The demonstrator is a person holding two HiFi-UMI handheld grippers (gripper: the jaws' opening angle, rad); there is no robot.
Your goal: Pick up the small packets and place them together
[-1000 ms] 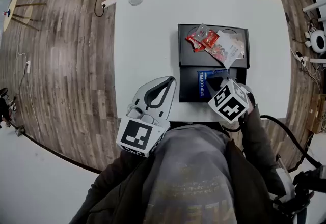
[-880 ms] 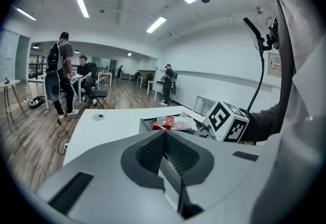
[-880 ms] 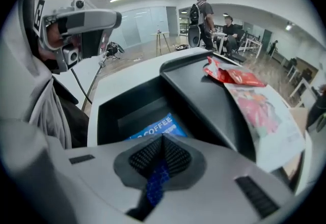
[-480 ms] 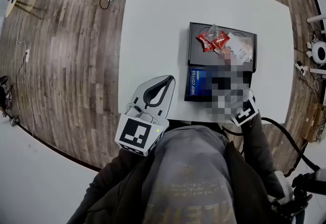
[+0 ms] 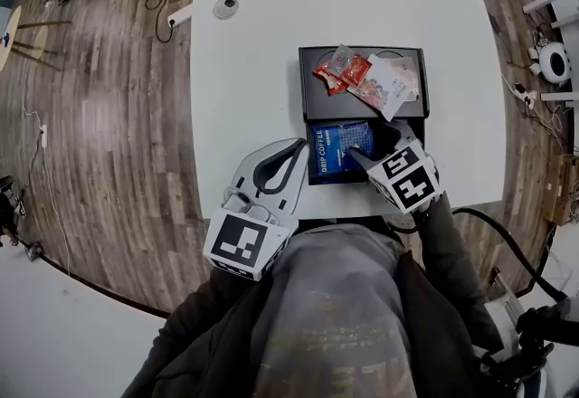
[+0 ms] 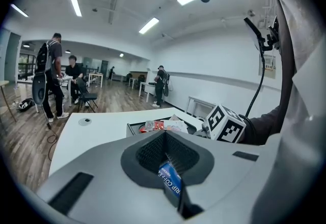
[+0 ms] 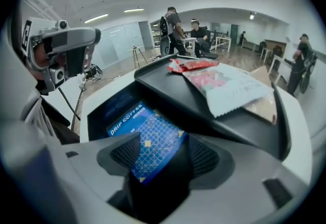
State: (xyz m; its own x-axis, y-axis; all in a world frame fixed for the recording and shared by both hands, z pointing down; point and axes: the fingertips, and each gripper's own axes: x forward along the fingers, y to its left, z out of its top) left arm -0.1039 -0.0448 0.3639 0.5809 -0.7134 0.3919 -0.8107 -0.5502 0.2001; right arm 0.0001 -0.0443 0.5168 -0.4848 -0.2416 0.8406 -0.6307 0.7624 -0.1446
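Observation:
A blue drip-coffee packet (image 5: 336,145) (image 7: 147,136) lies flat in the near section of the black tray (image 5: 312,98). My right gripper (image 5: 358,153) (image 7: 159,154) points steeply down at the packet's right edge. Its jaws have just been opening; the packet lies between them and the pads do not press on it. Two red packets (image 5: 339,73) (image 7: 191,65) and a white-and-pink packet (image 5: 384,87) (image 7: 229,88) lie together in the far section. My left gripper (image 5: 301,146) (image 6: 166,136) hovers just left of the tray, shut and empty. Through its hollow I see the blue packet (image 6: 170,181).
The tray sits on a white table (image 5: 244,71) near its front edge, right before the person's body. A round grey grommet (image 5: 225,6) is at the far left corner. A brown packet (image 7: 265,108) lies under the white one. People stand in the room behind.
The right gripper has rolled and its jaws have opened. The blue packet, earlier partly under its tips, now lies flat and mostly uncovered. The left gripper has stayed where it was.

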